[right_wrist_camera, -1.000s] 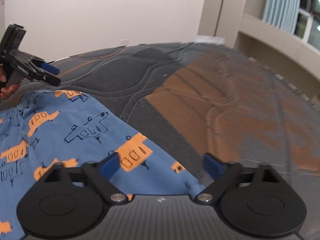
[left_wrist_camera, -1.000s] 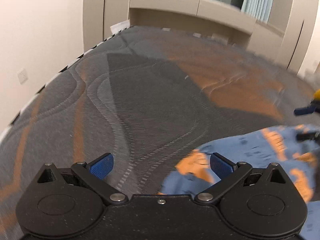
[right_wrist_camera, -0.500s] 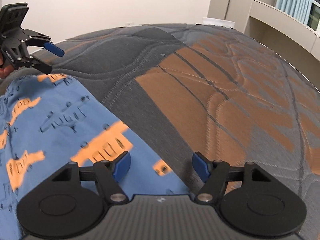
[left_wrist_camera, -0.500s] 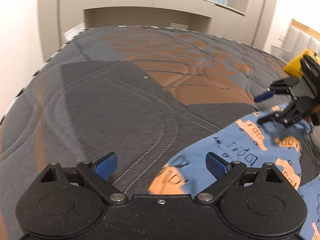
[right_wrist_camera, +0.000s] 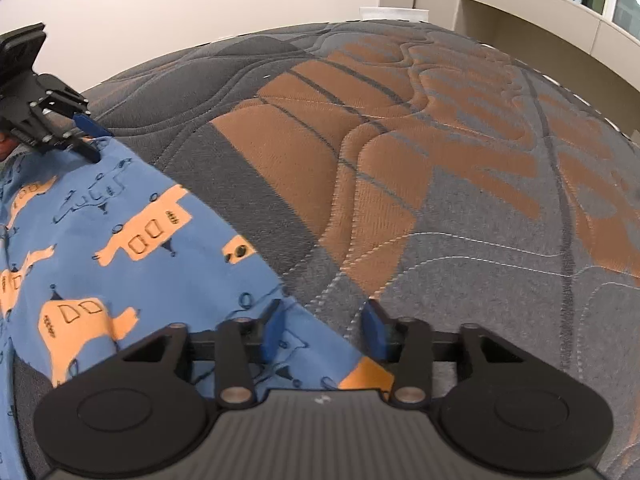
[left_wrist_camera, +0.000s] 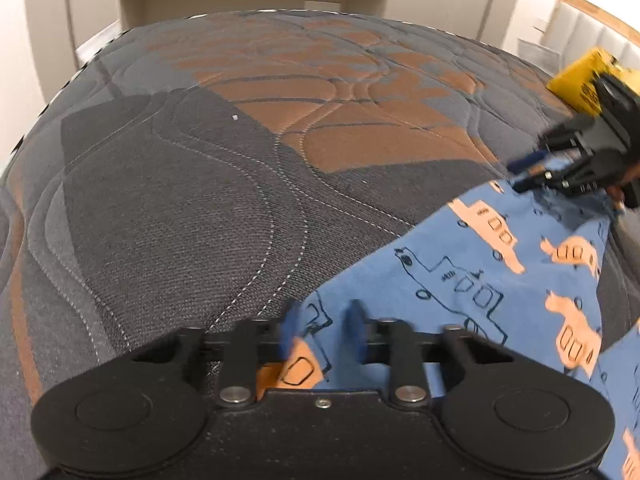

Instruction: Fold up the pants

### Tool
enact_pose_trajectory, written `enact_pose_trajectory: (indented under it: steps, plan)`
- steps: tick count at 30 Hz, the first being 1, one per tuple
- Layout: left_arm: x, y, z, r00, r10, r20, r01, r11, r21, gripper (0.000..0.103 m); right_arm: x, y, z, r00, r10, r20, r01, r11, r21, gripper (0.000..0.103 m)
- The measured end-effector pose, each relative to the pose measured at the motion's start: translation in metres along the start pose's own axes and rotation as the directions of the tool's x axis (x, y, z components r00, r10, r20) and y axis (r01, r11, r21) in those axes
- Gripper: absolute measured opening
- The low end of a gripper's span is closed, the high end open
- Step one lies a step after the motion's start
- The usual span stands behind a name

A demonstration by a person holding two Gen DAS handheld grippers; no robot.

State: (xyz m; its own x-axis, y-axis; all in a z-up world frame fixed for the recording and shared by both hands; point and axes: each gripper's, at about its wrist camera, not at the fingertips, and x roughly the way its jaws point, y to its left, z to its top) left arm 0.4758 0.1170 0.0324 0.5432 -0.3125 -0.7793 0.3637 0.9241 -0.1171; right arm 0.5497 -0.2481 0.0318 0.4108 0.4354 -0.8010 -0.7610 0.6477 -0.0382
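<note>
Quilted grey-and-orange mattress [left_wrist_camera: 200, 200] | blue vehicle-print pants [left_wrist_camera: 500, 280] lay at 4 o'clock | left gripper [left_wrist_camera: 322, 330] and right gripper [right_wrist_camera: 326, 328] jaws had narrowed around the hem corners, gaps remaining | grasp imminent, fold unstarted.

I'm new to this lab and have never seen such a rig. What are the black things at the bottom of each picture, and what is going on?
They are hand-held grippers, one in each of a person's hands, each with a camera looking along its two blue-tipped fingers. One picture is from the left gripper, the other from the right gripper. Each also shows the other gripper off to the side. Blue pants with orange prints lie on a grey and orange mattress. Both grippers straddle an edge of the pants with the fingers partly closed. A yellow object lies further off.
</note>
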Motion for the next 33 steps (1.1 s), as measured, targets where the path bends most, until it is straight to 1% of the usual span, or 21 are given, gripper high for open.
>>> enact_pose_trajectory:
  steps: [2, 3, 6, 7, 9, 11, 12, 13, 15, 17, 19, 22, 23, 24, 25, 26, 27, 28, 29, 31, 33]
  plan:
    - [-0.001, 0.001, 0.000, 1.000, 0.002, -0.003, -0.002, 1.000, -0.014, 0.006, 0.000, 0.005, 0.001, 1.000, 0.020, -0.007, -0.020, 1.000, -0.006, 0.014]
    - [-0.002, 0.000, 0.000, 1.000, 0.005, -0.002, -0.005, 1.000, -0.014, 0.004, 0.000, 0.008, 0.001, 1.000, 0.025, -0.009, -0.025, 1.000, -0.010, 0.013]
    - [-0.006, -0.003, -0.003, 0.999, 0.024, 0.021, -0.024, 1.000, -0.006, 0.003, -0.001, 0.015, -0.001, 1.000, -0.005, 0.002, 0.006, 1.000, -0.023, 0.010]
    - [-0.008, -0.003, -0.004, 0.999, 0.028, 0.033, -0.028, 1.000, -0.014, 0.003, -0.002, 0.019, -0.001, 1.000, -0.025, 0.009, 0.025, 0.999, -0.037, 0.006]
    - [-0.014, -0.002, -0.004, 0.997, 0.042, 0.059, -0.041, 0.999, -0.031, 0.003, -0.006, 0.032, -0.002, 0.996, -0.088, 0.033, 0.091, 0.993, -0.078, 0.000]
    - [-0.024, -0.002, -0.001, 0.994, 0.053, 0.099, -0.048, 0.998, -0.048, 0.002, -0.010, 0.040, 0.000, 0.984, -0.162, 0.070, 0.167, 0.983, -0.081, 0.000]
    - [-0.028, -0.002, 0.000, 0.991, 0.058, 0.120, -0.052, 0.997, -0.053, 0.002, -0.014, 0.042, 0.004, 0.975, -0.203, 0.094, 0.209, 0.976, -0.060, 0.000]
    - [-0.032, -0.003, 0.002, 0.988, 0.071, 0.141, -0.064, 0.997, -0.050, 0.002, -0.016, 0.044, 0.007, 0.969, -0.219, 0.110, 0.226, 0.973, -0.053, 0.000]
    - [-0.035, -0.005, 0.004, 0.980, 0.112, 0.162, -0.106, 0.993, -0.042, 0.002, -0.018, 0.049, 0.014, 0.966, -0.223, 0.133, 0.234, 0.970, -0.069, 0.000]
    - [-0.031, -0.003, 0.003, 0.979, 0.135, 0.151, -0.129, 0.990, -0.047, 0.002, -0.014, 0.051, 0.017, 0.969, -0.206, 0.132, 0.219, 0.972, -0.086, 0.000]
    - [-0.019, 0.002, 0.001, 0.983, 0.152, 0.104, -0.145, 0.987, -0.071, 0.002, -0.002, 0.051, 0.018, 0.966, -0.235, 0.111, 0.246, 0.965, -0.096, 0.000]
    - [-0.007, 0.006, -0.003, 0.990, 0.123, 0.073, -0.117, 0.989, -0.086, 0.004, 0.011, 0.045, 0.014, 0.972, -0.216, 0.089, 0.222, 0.973, -0.064, 0.001]
    - [-0.007, 0.008, -0.004, 0.993, 0.095, 0.070, -0.089, 0.992, -0.085, 0.009, 0.012, 0.044, 0.013, 0.973, -0.209, 0.092, 0.216, 0.975, -0.062, 0.001]
    - [-0.008, 0.011, -0.005, 0.994, 0.077, 0.078, -0.070, 0.993, -0.092, 0.019, 0.010, 0.043, 0.012, 0.976, -0.196, 0.099, 0.202, 0.978, -0.056, 0.002]
    - [-0.012, 0.014, -0.005, 0.994, 0.067, 0.090, -0.057, 0.993, -0.107, 0.025, 0.008, 0.040, 0.011, 0.979, -0.175, 0.105, 0.180, 0.983, -0.042, 0.007]
    - [-0.016, 0.018, -0.005, 0.994, 0.052, 0.099, -0.040, 0.992, -0.122, 0.038, 0.005, 0.038, 0.011, 0.981, -0.153, 0.116, 0.158, 0.987, -0.030, 0.018]
    - [-0.021, 0.023, -0.006, 0.993, 0.042, 0.113, -0.026, 0.990, -0.138, 0.046, 0.002, 0.036, 0.011, 0.983, -0.130, 0.128, 0.134, 0.991, -0.022, 0.024]
    - [-0.025, 0.027, -0.006, 0.991, 0.034, 0.128, -0.015, 0.988, -0.152, 0.050, -0.001, 0.034, 0.011, 0.984, -0.109, 0.139, 0.112, 0.994, -0.015, 0.037]
    - [-0.031, 0.033, -0.007, 0.989, 0.021, 0.143, 0.002, 0.987, -0.161, 0.055, -0.003, 0.031, 0.012, 0.985, -0.085, 0.148, 0.087, 0.996, -0.008, 0.047]
    - [-0.038, 0.042, -0.009, 0.989, 0.006, 0.149, 0.020, 0.985, -0.171, 0.059, -0.003, 0.026, 0.013, 0.987, -0.046, 0.156, 0.045, 0.999, 0.009, 0.051]
    - [-0.041, 0.052, -0.012, 0.990, -0.003, 0.140, 0.030, 0.981, -0.190, 0.059, 0.000, 0.021, 0.015, 0.987, -0.020, 0.157, 0.015, 0.999, 0.031, 0.052]
